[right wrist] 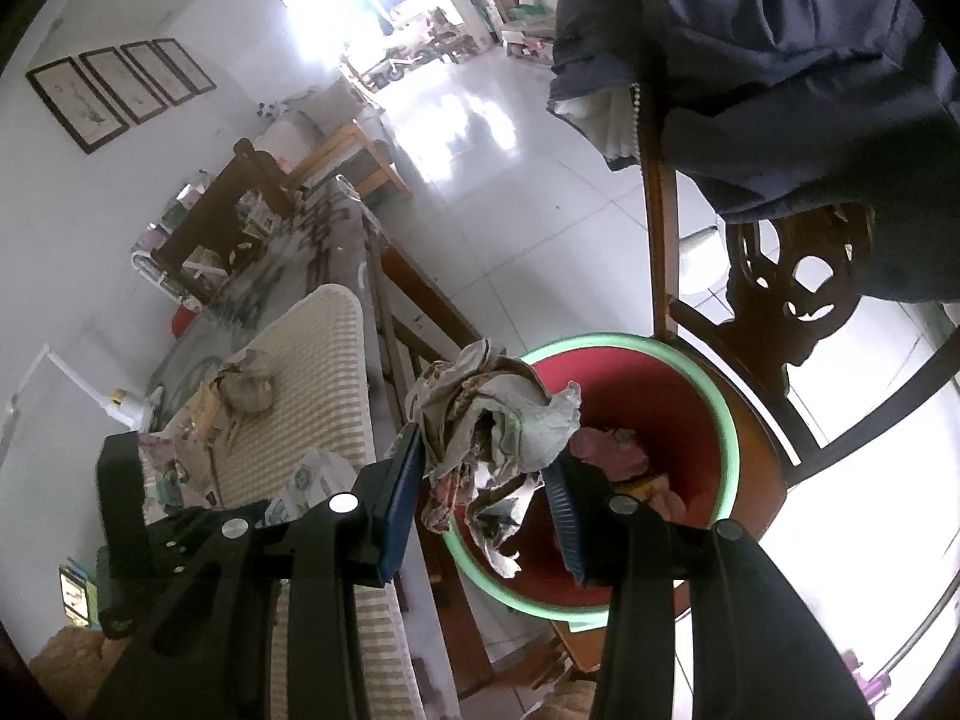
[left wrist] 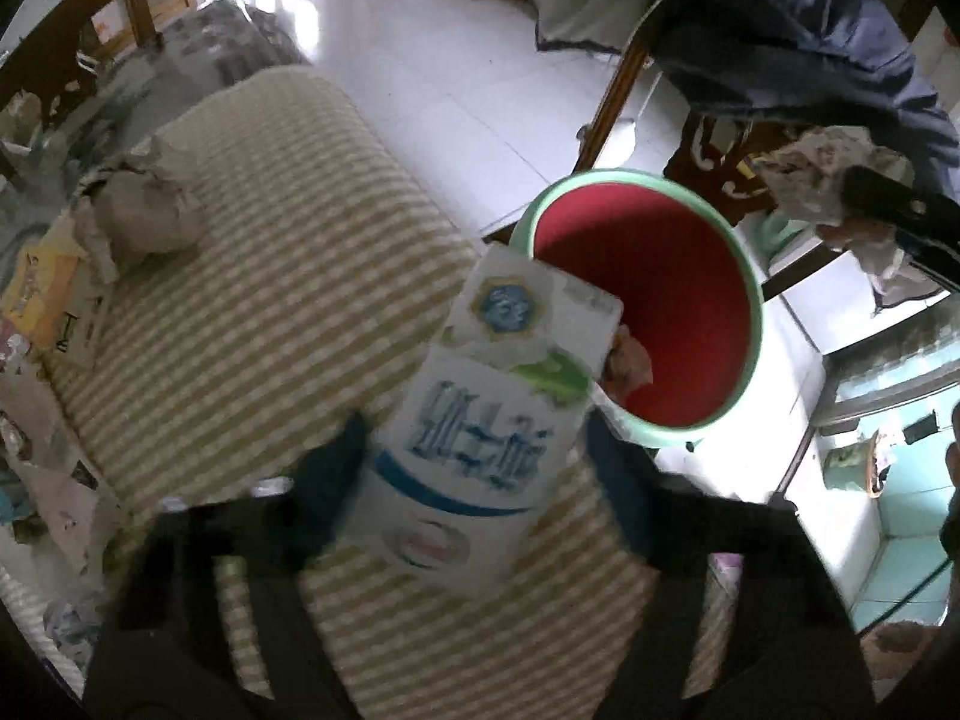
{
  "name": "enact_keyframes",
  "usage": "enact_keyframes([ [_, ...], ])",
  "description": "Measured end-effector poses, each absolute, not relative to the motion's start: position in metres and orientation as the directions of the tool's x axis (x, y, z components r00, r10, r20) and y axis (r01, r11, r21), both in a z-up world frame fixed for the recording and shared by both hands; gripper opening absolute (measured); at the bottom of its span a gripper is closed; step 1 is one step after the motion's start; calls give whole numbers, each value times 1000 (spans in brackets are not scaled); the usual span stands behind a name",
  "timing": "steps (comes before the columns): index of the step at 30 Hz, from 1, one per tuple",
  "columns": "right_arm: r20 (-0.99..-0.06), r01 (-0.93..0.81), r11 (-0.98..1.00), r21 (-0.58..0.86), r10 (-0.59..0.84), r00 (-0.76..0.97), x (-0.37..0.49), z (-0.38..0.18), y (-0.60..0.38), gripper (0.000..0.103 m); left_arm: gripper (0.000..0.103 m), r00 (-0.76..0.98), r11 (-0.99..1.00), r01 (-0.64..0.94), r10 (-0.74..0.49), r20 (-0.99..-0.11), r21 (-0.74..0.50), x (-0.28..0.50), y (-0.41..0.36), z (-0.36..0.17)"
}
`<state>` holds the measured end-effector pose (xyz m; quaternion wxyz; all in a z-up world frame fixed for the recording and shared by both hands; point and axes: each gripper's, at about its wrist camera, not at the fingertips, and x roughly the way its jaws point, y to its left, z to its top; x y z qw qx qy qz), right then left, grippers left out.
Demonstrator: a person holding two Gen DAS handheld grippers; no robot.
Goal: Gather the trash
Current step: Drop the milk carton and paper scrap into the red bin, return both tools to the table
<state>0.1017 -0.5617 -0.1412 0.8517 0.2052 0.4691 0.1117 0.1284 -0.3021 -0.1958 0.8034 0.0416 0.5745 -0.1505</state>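
Note:
A white milk carton (left wrist: pixel 480 438) with blue lettering lies on the striped mat (left wrist: pixel 270 300). My left gripper (left wrist: pixel 474 456) is shut on the carton, one dark finger against each side; the picture is blurred. The carton's top end reaches over the rim of a red bin (left wrist: pixel 660 276) with a green rim. My right gripper (right wrist: pixel 486 456) is shut on a crumpled wad of printed paper (right wrist: pixel 498 414) and hangs over the near edge of the bin (right wrist: pixel 690 396). Pinkish wrappers (right wrist: pixel 612 450) lie inside the bin.
A brown crumpled paper ball (left wrist: pixel 144 216) sits on the far left of the mat among loose papers. The bin stands on a wooden chair (right wrist: pixel 762 456) whose carved back carries a dark blue jacket (right wrist: pixel 780 60). Behind lies white tiled floor (left wrist: pixel 450 60).

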Motion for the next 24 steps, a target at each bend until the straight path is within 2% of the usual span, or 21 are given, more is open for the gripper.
enact_keyframes([
  [3,-756,20,894,448,367,542,98,-142,-568,39,56,316,953,264,-231,-920,-149,132,-304,-184],
  [8,-763,57,895,442,342,548,96,-145,-580,39,56,342,921,273,-363,-867,-278,142,-321,-155],
  [11,-764,67,895,441,335,552,96,-146,-582,44,57,356,893,313,-427,-831,-324,148,-342,-139],
  [13,-760,81,893,443,326,562,96,-145,-584,57,68,364,877,334,-458,-811,-346,151,-355,-132],
  [14,-758,89,893,442,319,568,95,-145,-584,64,79,381,874,337,-467,-798,-350,151,-358,-127],
  [16,-754,104,893,437,301,584,94,-143,-586,68,81,398,871,338,-476,-784,-357,149,-358,-121],
  [24,-744,111,895,432,284,604,85,-134,-579,68,81,475,899,268,-436,-764,-346,135,-320,-103],
])
